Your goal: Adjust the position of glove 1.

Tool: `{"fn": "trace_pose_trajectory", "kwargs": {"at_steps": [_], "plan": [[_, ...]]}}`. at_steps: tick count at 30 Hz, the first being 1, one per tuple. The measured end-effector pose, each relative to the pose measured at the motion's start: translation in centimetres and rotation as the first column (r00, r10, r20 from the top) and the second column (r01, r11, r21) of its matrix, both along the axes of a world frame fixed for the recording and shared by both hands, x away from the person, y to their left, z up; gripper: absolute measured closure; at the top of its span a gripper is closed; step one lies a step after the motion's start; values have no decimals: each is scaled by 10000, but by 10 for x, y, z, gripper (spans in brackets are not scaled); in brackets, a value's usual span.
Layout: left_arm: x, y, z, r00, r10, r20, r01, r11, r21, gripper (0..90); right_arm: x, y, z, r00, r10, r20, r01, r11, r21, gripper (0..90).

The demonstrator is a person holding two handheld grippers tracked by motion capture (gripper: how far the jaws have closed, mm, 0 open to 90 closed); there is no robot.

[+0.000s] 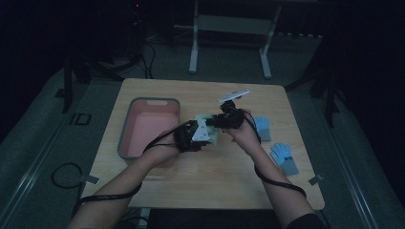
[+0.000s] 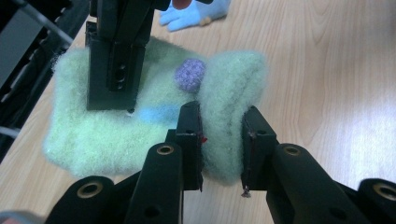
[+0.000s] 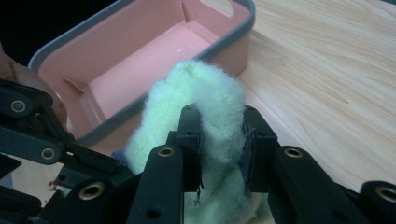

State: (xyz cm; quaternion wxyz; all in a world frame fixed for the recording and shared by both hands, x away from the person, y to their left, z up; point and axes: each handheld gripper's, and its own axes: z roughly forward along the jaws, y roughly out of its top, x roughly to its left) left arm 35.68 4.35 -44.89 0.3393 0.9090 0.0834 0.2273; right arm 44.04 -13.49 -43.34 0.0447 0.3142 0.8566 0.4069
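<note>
In the high view, the pale green fuzzy sock [image 1: 213, 130] lay on the wooden table [image 1: 229, 181] just to the right of the pink bin [image 1: 149, 126], and both hands met over it: the left tongs [image 1: 203, 132] came at it from the bin side, the right tongs [image 1: 216, 120] from the side away from the bin. Two blue gloves [image 1: 284, 157] lay well apart from the bin, near the table's right edge. In the left gripper view, the left tongs [image 2: 222, 140] were closed partway on a folded edge of the sock [image 2: 116, 130], the fabric pinched between the two jaws; the right tongs [image 2: 114, 74] pressed onto the sock farther off, beside a purple pompom [image 2: 190, 74], with a blue glove [image 2: 196, 14] beyond. In the right gripper view, the right tongs [image 3: 222, 140] gripped a raised fold of the sock [image 3: 205, 93], drawn in narrowly on it, with the bin [image 3: 140, 60] just behind.
</note>
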Motion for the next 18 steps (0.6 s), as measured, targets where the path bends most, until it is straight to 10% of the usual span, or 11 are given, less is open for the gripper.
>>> {"fn": "trace_pose_trajectory", "kwargs": {"at_steps": [18], "plan": [[-5,60,5,9970,770,-79,-768,9966,313,737,7,69,2,9972,753,0,-753,9970,149,728]]}}
